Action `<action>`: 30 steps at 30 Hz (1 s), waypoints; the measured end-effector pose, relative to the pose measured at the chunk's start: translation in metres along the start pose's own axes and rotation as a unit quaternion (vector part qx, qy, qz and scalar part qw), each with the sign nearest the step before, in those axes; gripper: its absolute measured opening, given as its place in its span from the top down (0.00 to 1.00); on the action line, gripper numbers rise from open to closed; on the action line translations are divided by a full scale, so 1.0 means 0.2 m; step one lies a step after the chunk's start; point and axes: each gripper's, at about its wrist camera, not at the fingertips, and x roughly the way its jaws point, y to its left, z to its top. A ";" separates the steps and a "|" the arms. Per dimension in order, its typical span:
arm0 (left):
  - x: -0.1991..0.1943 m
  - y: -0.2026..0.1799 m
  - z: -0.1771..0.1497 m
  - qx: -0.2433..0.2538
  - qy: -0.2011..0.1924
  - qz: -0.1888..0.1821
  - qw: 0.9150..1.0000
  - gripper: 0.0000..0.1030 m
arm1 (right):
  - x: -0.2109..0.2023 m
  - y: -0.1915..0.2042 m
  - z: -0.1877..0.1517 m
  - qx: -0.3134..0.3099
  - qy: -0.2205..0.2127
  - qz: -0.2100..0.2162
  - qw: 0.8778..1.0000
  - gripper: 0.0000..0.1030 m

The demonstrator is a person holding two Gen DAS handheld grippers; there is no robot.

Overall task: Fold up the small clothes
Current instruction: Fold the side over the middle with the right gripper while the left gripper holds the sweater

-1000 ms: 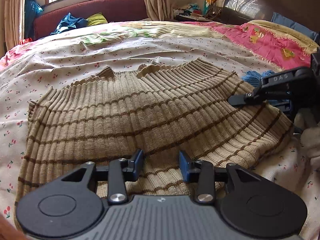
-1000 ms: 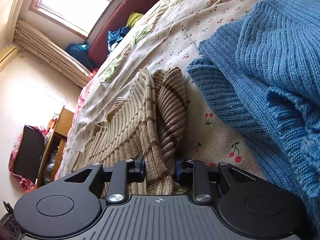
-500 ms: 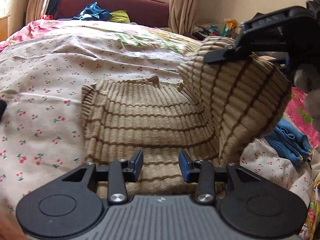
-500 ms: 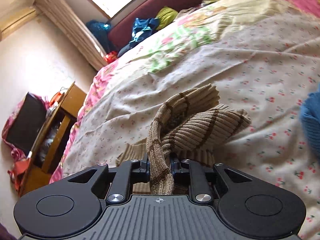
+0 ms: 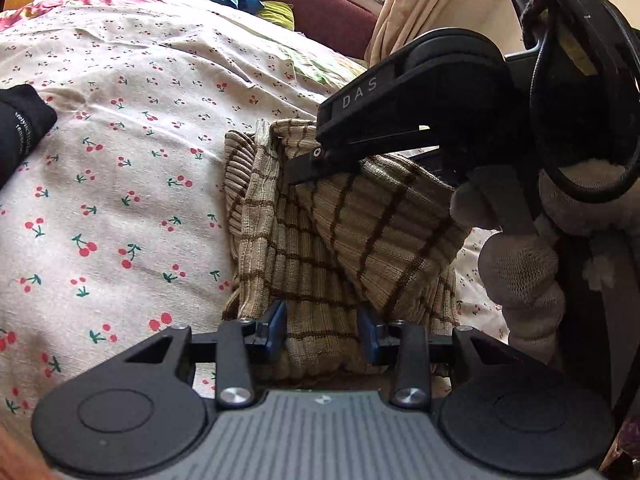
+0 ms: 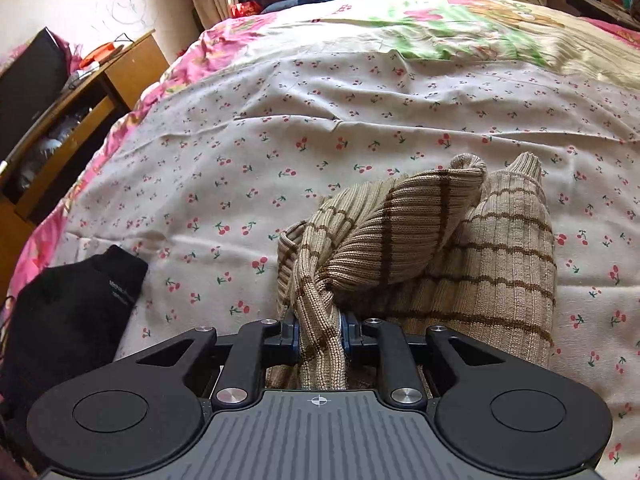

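Beige ribbed knit sweater with brown stripes (image 6: 472, 256) is what your right tongs (image 6: 319, 330) are pinching: a bunched fold of it sits squeezed between the blue pads, whose jaws have just been easing apart a little with the knit between them. That grip carries one side of the garment over the rest, so the raised flap drapes across the flat part. Your left tongs (image 5: 322, 330) stand spread over the near hem, one pad on each side of the fabric; whether they press it you cannot tell from here, though their place suggests they are there to anchor it. From the left wrist view your gloved right hand (image 5: 520, 276) hangs above the fold. The sweater lies on the bed's cherry-print sheet (image 6: 360, 120), with a black folded garment (image 6: 76, 312) well apart, probably already done.
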 end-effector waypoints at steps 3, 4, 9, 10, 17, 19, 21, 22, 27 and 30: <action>0.00 0.03 0.01 -0.013 -0.001 -0.008 1.000 0.51 | 0.02 0.03 0.02 -0.002 0.016 -0.005 1.000 0.75; 0.00 0.04 0.01 -0.017 -0.002 -0.010 1.000 0.51 | 0.01 0.05 0.01 -0.002 0.013 -0.006 1.000 0.73; -0.02 0.08 0.02 -0.026 -0.010 -0.011 1.000 0.51 | 0.00 0.18 0.00 -0.039 0.013 0.002 0.999 0.55; -0.02 0.08 0.02 -0.028 -0.012 -0.011 0.999 0.51 | -0.01 0.21 0.00 -0.051 0.008 0.003 0.999 0.55; -0.11 0.13 -0.02 -0.036 -0.020 -0.014 0.999 0.51 | -0.14 0.18 0.01 -0.053 -0.016 0.029 0.998 0.56; -0.15 0.14 -0.04 -0.041 -0.028 -0.017 0.999 0.50 | -0.21 0.14 -0.03 -0.057 -0.029 0.034 0.997 0.56; -0.23 0.15 -0.06 -0.051 -0.055 -0.014 0.997 0.50 | -0.26 0.10 -0.08 -0.068 -0.047 0.029 0.996 0.56; -0.27 0.15 -0.07 -0.055 -0.073 -0.012 0.996 0.50 | -0.29 0.08 -0.11 -0.079 -0.057 0.019 0.995 0.56; -0.37 0.11 -0.02 -0.043 -0.134 0.020 0.990 0.48 | -0.30 -0.02 -0.30 -0.106 -0.059 -0.001 0.993 0.56; -0.29 -0.01 0.07 0.007 -0.131 0.040 0.991 0.47 | -0.26 -0.07 -0.39 -0.108 -0.046 0.001 0.993 0.56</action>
